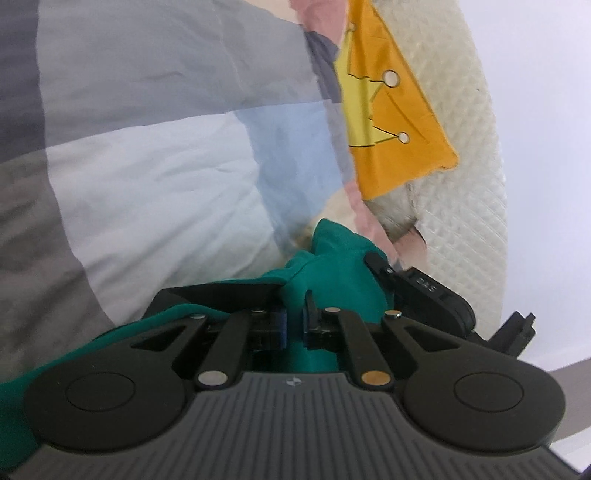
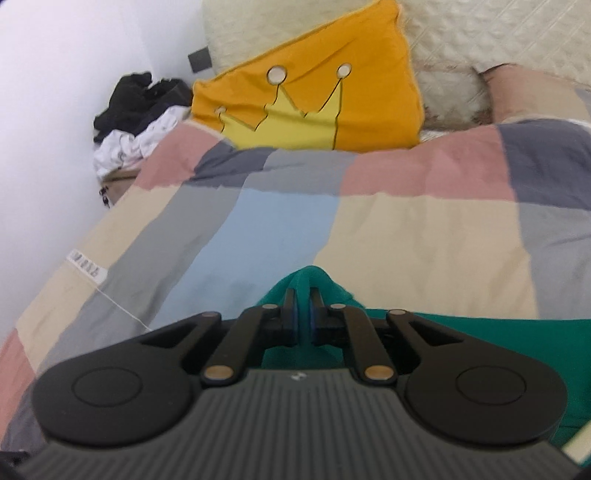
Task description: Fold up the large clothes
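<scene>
A teal-green garment (image 1: 332,254) lies bunched on the checked duvet (image 1: 147,177). My left gripper (image 1: 295,314) is shut on a fold of it, with cloth bulging out past the pads and trailing back to the lower left. Just to its right, the black body of the other gripper (image 1: 424,295) touches the same bunch. In the right wrist view my right gripper (image 2: 303,301) is shut on a raised ridge of the green garment (image 2: 480,332), which spreads away to the lower right. The rest of the garment is hidden under both tools.
The patchwork duvet (image 2: 406,236) covers the bed. An orange cushion with a yellow crown (image 2: 314,96) leans on a cream quilted headboard (image 2: 480,33). A heap of black and white clothes (image 2: 136,114) lies by the white wall (image 2: 48,110) at the left.
</scene>
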`<state>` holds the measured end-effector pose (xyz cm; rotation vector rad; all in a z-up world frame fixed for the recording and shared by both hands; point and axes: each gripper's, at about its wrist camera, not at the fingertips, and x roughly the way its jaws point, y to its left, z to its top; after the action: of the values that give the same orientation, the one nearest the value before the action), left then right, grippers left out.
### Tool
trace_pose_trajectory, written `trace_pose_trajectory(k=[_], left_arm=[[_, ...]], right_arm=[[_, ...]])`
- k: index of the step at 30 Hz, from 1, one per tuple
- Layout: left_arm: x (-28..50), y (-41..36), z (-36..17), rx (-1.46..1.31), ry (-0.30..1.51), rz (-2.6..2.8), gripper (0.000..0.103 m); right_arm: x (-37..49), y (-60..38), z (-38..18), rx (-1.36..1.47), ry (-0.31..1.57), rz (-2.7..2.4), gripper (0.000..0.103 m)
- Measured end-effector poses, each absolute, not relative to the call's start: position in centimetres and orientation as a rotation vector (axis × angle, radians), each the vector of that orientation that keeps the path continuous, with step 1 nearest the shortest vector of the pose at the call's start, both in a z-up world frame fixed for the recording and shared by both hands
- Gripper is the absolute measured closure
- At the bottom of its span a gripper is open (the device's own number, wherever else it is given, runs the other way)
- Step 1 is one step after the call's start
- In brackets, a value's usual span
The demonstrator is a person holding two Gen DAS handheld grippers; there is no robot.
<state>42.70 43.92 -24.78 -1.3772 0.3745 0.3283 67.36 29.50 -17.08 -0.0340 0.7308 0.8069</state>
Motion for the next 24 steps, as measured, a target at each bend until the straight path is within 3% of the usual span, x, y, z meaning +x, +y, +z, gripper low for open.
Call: trace_pose_trajectory(k=[6, 10, 11, 13, 14, 15, 18, 24], left_arm=[[44.1, 44.0, -26.0, -1.265, 0.463, 0.405, 0.094], [44.4, 43.8, -25.3, -1.201, 0.499, 0.389, 0.092], [44.5, 43.8, -25.1, -1.174, 0.519, 0.366, 0.088], [44.6, 43.6, -24.3, -1.096, 0.568, 0.341, 0.083], [44.5, 43.4, -23.7, -1.056, 0.582, 0.343, 0.077], [44.3, 43.1, -23.1, -1.023, 0.595, 0.34, 0.068], [43.5, 41.8, -21.2, -0.913, 0.598, 0.364, 0.047], [41.0, 38.2, -17.2, -0.749, 0.567, 0.382, 0.042]], right_arm=[[67.5, 31.5, -20.8, -0.109, 0.781, 0.784, 0.095], [67.0, 30.3, -19.6, -0.033, 0.763, 0.822, 0.092], [66.6, 29.8, -18.8, -0.008, 0.761, 0.833, 0.089], [65.8, 29.2, -17.8, 0.005, 0.769, 0.835, 0.075], [65.1, 28.7, -17.0, 0.002, 0.766, 0.841, 0.064], [64.4, 28.4, -16.5, -0.004, 0.755, 0.846, 0.06], [62.1, 26.4, -14.4, -0.003, 0.707, 0.848, 0.061], [58.1, 22.1, -10.3, -0.013, 0.646, 0.809, 0.061]])
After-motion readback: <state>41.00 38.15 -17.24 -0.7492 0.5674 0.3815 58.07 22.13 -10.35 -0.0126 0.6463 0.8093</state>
